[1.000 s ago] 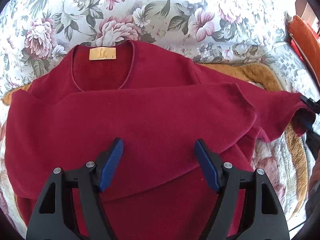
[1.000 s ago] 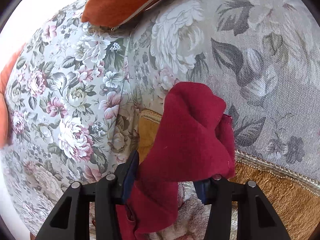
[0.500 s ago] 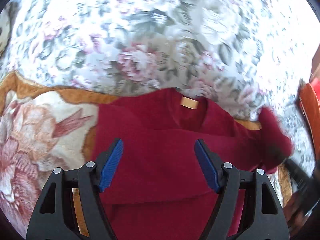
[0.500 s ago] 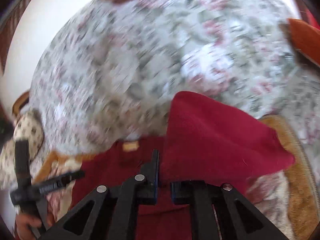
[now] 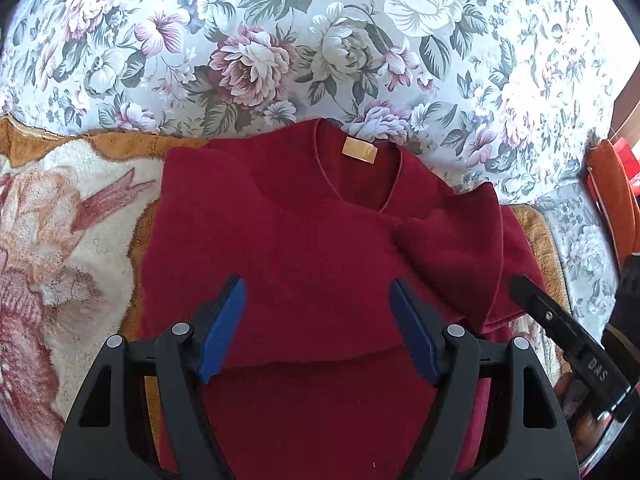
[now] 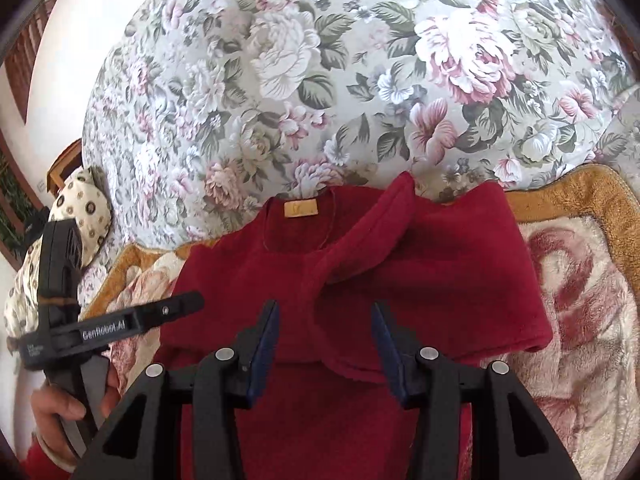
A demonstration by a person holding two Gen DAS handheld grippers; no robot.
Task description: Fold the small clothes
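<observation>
Left claw [image 5: 316, 332] spread, empty, above dark red fleece sweater [image 5: 304, 248]; right claw [image 6: 326, 344] likewise spread, pinching nothing. Sweater flat on plush floral blanket [image 5: 60, 248], neck label [image 5: 359, 150] up, both sleeves [image 6: 432, 280] folded inward (right one rumpled). Next — smooth sleeve, pinch hem corners, fold evenly toward collar.

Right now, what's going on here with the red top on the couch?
A person with a handheld gripper in each hand is folding a dark red sweater laid on a fleece blanket over a floral sofa. Both sleeves are folded in across the chest. The left gripper and right gripper hover over the lower half, jaws open, holding nothing. The bottom half is not yet folded up.
</observation>
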